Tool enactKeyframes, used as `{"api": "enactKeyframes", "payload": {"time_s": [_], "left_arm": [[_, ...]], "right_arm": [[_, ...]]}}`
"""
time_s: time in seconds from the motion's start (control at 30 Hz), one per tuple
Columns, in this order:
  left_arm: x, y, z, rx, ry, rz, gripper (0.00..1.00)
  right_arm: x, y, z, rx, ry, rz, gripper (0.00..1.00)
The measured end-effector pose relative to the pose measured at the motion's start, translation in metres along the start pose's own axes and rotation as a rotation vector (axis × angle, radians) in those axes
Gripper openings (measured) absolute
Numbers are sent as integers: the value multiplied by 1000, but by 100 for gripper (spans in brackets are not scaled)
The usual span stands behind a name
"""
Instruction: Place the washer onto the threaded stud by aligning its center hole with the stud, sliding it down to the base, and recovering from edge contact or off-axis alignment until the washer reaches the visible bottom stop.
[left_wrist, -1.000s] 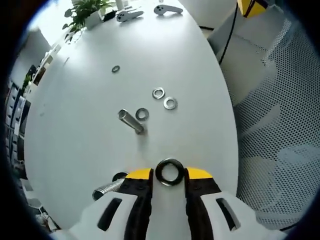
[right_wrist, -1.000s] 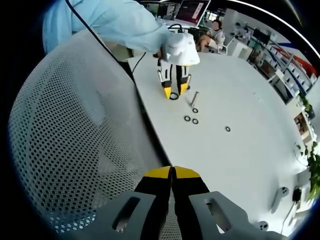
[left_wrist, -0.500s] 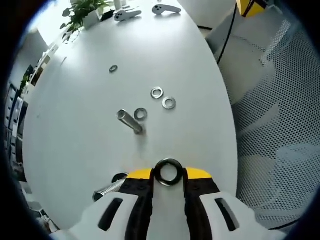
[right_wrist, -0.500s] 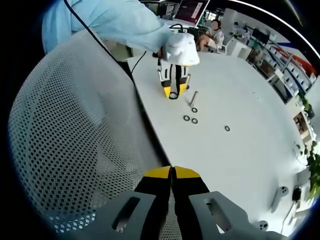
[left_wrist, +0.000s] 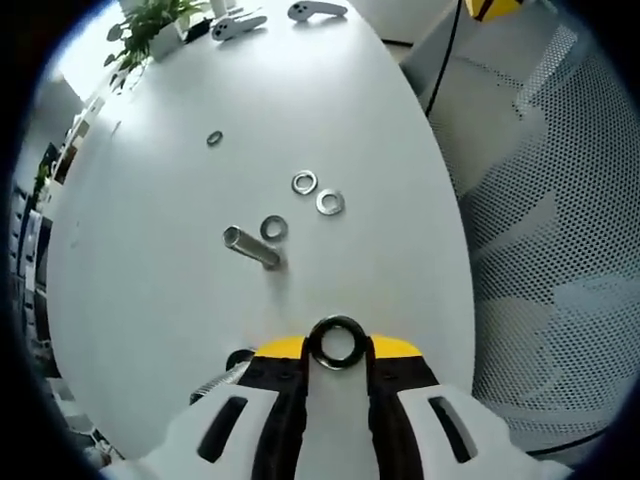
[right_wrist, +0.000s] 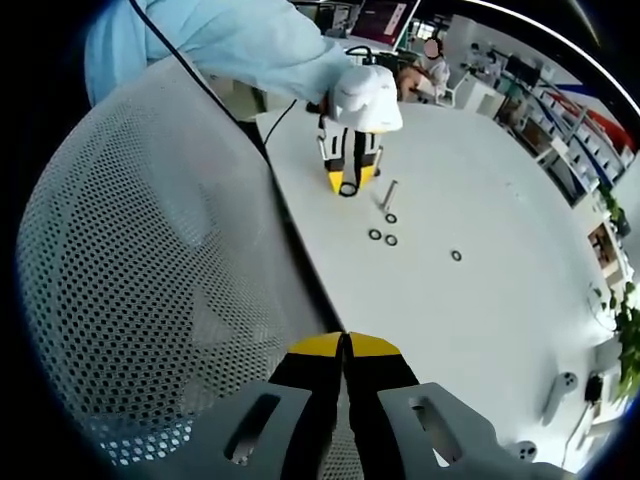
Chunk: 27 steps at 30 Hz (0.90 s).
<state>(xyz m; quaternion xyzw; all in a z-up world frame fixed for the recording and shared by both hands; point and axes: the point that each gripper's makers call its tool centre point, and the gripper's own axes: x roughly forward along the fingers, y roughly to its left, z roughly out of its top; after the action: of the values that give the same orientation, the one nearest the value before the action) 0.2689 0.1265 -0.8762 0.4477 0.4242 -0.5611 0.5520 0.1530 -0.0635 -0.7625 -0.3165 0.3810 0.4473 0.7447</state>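
Observation:
In the left gripper view my left gripper (left_wrist: 337, 347) is shut on a dark washer (left_wrist: 336, 342), held upright between its yellow-tipped jaws. The threaded stud (left_wrist: 252, 248) stands on the white table (left_wrist: 150, 260) ahead and to the left, apart from the washer. One loose washer (left_wrist: 273, 229) lies right beside the stud. In the right gripper view my right gripper (right_wrist: 345, 345) is shut with nothing in it, hovering over a mesh chair back. Far ahead in that view, the left gripper (right_wrist: 348, 186) holds the washer near the stud (right_wrist: 387, 193).
Two more washers (left_wrist: 316, 192) lie past the stud and another (left_wrist: 214, 138) farther off. A spring (left_wrist: 215, 378) lies by the left jaw. White controllers (left_wrist: 318, 10) and a plant (left_wrist: 150, 25) sit at the far end. A white mesh chair (right_wrist: 150, 290) stands along the table's edge.
The left gripper view has shifted a little, so the stud and washers sit slightly lower-left and the stud looks more tilted. The right gripper view is almost unchanged.

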Motion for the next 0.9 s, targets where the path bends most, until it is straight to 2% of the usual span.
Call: {"api": "enactKeyframes", "payload": {"time_s": [0.5,0.9], "left_arm": [[-4,5,-7,-25,-2,29,19],[-11,6,-5,-59,-28,50,19]], "right_arm": [[0,0,0,2,1,0,3],[0,0,0,3,4,-1,3]]}}
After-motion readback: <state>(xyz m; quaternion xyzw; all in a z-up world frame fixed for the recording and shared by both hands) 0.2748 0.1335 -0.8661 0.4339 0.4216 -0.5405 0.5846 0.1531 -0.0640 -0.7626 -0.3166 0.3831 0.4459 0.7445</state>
